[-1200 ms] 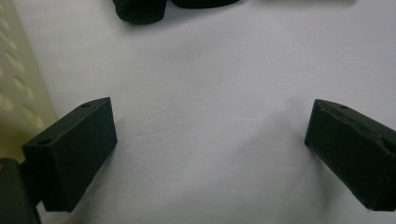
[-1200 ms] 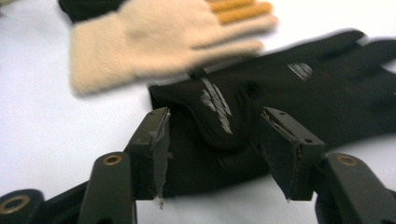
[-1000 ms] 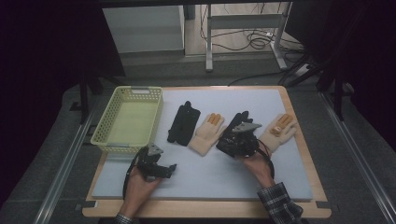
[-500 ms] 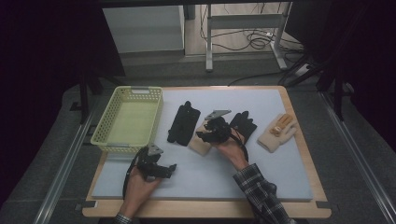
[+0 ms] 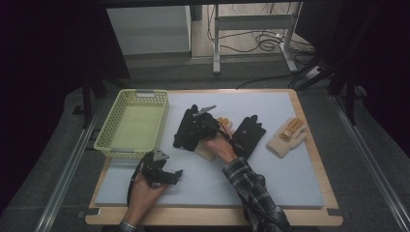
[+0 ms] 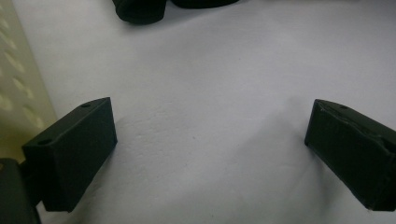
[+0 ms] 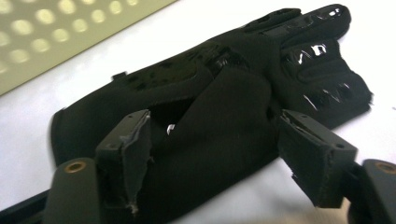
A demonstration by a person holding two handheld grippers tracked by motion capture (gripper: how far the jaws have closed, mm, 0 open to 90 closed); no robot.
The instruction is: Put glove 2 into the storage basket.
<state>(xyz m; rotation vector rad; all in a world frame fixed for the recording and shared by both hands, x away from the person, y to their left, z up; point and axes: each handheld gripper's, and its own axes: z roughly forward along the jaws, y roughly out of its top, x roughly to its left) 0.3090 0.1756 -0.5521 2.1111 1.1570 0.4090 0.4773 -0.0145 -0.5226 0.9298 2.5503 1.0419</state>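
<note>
Table [image 5: 290, 183] with its pale mat fills the high view, yellow basket [image 5: 133, 123] upper left and a tan glove [image 5: 287, 137] at right. Right gripper [image 7: 215, 154], jaws just opened wide, straddles the black glove [image 7: 224, 93] without pressing it. Left gripper [image 6: 210, 149] gapes empty over bare mat, lower left.

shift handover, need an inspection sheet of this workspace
surface: white mat on a wooden table, clean
job's things: black glove by the yellow basket, under the right gripper
clutter: second black glove, tan glove, another tan glove partly hidden
grippers: right gripper open, jaws just opened, straddling the glove; left gripper open on bare mat
cables: loose cables on the floor behind
surroundings: dark, metal frame legs
</note>
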